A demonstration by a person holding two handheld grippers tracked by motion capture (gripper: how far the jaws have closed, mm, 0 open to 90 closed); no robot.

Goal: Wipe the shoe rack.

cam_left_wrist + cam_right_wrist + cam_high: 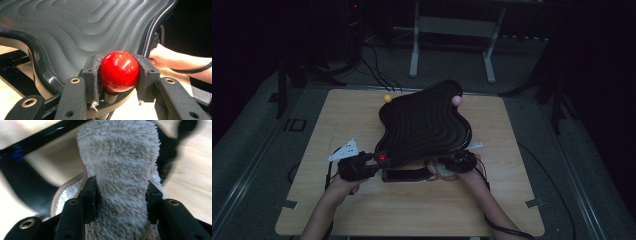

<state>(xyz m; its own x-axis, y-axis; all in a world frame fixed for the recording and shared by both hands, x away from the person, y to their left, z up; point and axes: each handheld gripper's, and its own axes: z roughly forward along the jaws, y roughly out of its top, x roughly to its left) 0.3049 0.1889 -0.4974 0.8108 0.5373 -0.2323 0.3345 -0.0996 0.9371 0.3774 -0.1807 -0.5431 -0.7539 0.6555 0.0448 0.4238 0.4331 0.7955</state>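
From the high view, I have a black wavy tray tipped up off the wooden desk, its near edge raised; my left tongs hold the red ball knob at its near-left corner, while my right tongs sit under the near-right edge with a pale cloth. A yellow knob and a pink knob mark the far corners. The room is dark, with white frame legs and cables on the floor beyond the desk. In the left gripper view the left tongs are clenched on the red ball knob, pads pressed to both sides, the ribbed tray rising behind. In the right gripper view the right tongs grasp a fluffy towel, bunched between the pads. To wipe well, I judge I should keep the left grip steady and sweep the towel flat along the tray's underside.
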